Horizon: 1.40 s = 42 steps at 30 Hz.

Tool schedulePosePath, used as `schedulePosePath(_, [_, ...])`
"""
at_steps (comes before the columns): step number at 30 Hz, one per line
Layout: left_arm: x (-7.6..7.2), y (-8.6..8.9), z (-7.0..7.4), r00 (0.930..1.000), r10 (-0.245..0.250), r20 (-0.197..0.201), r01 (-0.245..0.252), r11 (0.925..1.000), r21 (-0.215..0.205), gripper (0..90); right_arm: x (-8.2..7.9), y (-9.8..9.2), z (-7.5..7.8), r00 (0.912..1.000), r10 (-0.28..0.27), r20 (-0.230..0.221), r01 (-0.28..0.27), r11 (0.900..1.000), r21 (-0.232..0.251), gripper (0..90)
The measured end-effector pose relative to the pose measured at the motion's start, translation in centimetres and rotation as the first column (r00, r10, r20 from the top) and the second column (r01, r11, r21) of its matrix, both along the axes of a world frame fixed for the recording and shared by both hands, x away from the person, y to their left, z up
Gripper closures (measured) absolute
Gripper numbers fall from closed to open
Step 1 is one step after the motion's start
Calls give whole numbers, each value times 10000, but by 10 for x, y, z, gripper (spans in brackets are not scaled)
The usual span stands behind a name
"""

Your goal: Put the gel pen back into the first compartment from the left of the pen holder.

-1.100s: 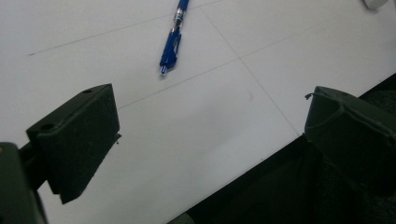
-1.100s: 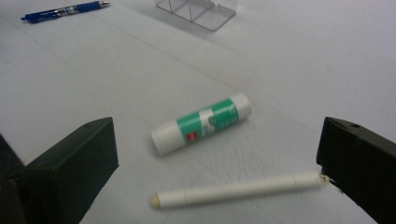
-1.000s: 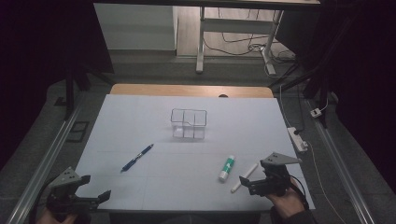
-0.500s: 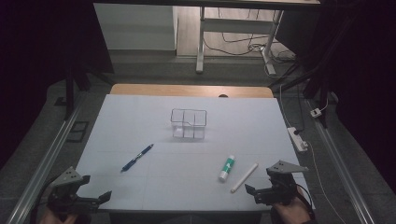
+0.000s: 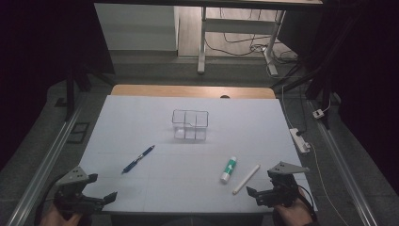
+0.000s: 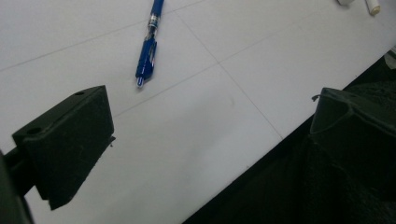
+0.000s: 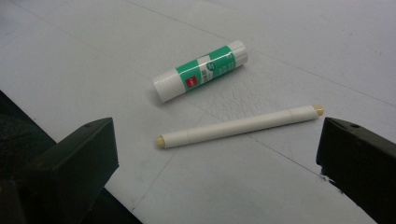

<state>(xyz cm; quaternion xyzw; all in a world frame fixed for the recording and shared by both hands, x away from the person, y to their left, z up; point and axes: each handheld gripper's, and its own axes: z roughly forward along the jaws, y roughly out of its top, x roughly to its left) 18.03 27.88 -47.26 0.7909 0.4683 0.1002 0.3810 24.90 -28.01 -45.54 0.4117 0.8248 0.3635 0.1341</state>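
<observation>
Right gripper view: jaws spread, empty, near white stick (image 7: 238, 126). Judged light, stiff, prone to roll; grip mid-length. Left jaws spread too.

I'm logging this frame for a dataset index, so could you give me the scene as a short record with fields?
surface: white table
centre: clear divided organizer, empty
left side: blue pen, lying flat
right side: green-and-white glue stick beside a white pen, apart
left gripper: open, holding nothing, at the near left edge
right gripper: open, holding nothing, near the white pen
</observation>
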Motion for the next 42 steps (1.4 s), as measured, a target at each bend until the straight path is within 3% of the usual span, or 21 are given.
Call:
schedulePosePath(3, [6,-3,-2,9995,-93,-287,87,9997,-226,0,0,0,0,10000,22,-33,-22,10000,24,0])
schedulePosePath(6, [11,-6,-2,9996,-219,-157,213,9990,-399,0,0,0,0,10000,87,-34,-87,10000,20,0])
schedulePosePath(13, [29,-16,-2,9982,-530,-276,527,9985,-132,0,1,1,-1,9997,189,-140,-190,9998,-67,0])
schedulePosePath(22, [67,-29,-2,9963,-741,-445,746,9972,100,0,1,2,-1,9995,244,-207,-245,9997,-76,0])
schedulePosePath(27, [91,-33,-5,9967,-641,-494,637,9979,-79,0,2,2,-1,9991,325,-268,-326,9994,-61,0])
schedulePosePath(29, [98,-36,-6,9964,-665,-519,669,9977,67,0,2,2,-1,9990,326,-290,-328,9994,-69,0])
schedulePosePath(32, [113,-41,-7,9962,-679,-538,711,9956,606,0,2,2,-1,9990,323,-309,-325,9995,-57,0])
schedulePosePath(42, [154,-54,-14,9921,-899,-871,1004,9870,1254,0,2,2,-2,9990,303,-329,-303,9995,-20,0])
